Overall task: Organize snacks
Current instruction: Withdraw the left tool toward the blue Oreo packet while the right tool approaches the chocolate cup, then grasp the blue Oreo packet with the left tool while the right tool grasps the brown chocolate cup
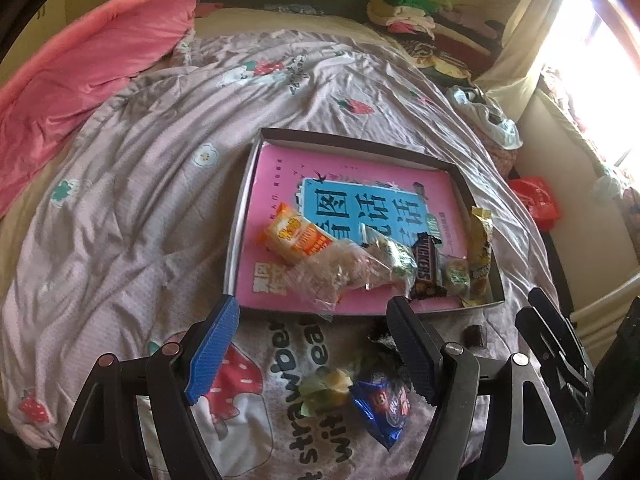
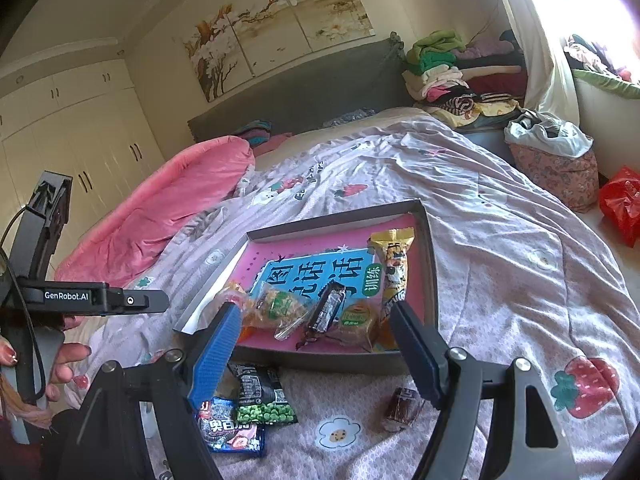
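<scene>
A shallow box (image 1: 240, 216) (image 2: 430, 264) with a pink floor lies on the bed. It holds several snacks: an orange pack (image 1: 298, 238), a clear bag (image 1: 340, 272), a Snickers bar (image 1: 426, 268) (image 2: 328, 308), a yellow stick pack (image 1: 480, 240) (image 2: 394, 264) and a small green cake (image 2: 358, 320). Loose on the quilt before the box lie a blue Oreo pack (image 1: 384, 406) (image 2: 228, 428), a green pea pack (image 2: 262, 398), a yellowish-green wrapped snack (image 1: 326, 390) and a small brown candy (image 1: 474, 334) (image 2: 402, 404). My left gripper (image 1: 312, 356) and right gripper (image 2: 314, 356) hover open and empty over the loose snacks.
A pink duvet (image 1: 80, 76) lies at the bed's far left. Folded clothes (image 2: 444, 72) are stacked by the headboard. A red bag (image 2: 622, 204) and a floral bag (image 2: 560, 168) stand on the floor at the right. The left gripper's body (image 2: 80, 300) shows in the right wrist view.
</scene>
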`<state>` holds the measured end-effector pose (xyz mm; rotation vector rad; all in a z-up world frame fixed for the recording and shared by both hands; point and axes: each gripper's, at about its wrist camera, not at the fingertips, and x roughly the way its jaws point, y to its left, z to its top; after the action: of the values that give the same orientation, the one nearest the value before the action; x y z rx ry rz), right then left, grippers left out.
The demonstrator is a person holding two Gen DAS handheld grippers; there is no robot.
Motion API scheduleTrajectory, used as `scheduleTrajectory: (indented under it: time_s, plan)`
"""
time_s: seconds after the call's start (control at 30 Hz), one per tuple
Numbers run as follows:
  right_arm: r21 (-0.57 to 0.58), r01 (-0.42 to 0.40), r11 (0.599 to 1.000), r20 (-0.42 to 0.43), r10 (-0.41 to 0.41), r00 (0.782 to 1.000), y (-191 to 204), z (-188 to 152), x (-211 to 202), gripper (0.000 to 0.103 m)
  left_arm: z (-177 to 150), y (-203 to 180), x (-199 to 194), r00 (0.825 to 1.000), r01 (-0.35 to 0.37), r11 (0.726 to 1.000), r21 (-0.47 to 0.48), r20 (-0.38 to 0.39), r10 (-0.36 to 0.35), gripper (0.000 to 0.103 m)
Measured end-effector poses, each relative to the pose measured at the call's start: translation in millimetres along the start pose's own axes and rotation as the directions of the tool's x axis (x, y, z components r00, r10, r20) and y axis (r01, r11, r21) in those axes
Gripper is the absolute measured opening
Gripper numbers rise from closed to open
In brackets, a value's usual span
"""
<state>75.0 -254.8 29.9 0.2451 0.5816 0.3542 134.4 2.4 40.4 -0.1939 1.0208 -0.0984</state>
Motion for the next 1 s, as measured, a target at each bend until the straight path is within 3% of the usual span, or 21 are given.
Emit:
scheduleTrajectory:
  time_s: [0.6, 1.0]
  plan:
    - [-0.011, 0.070, 0.997, -0.067, -0.071, 0.995, -3.0, -17.5, -4.6, 0.076, -39.1, -2.0, 14.2, 0.996, 0.036, 0.998, 0.042, -0.078, -0.033, 0.077]
    - [-0.002, 0.141, 0.990, -0.129, -0.140, 0.982, -12.0, -24.4, 4.0, 0.076, -81.0, -38.6, 37.4, 0.980, 0.098, 0.987, 0.128, -0.187, -0.073, 0.077]
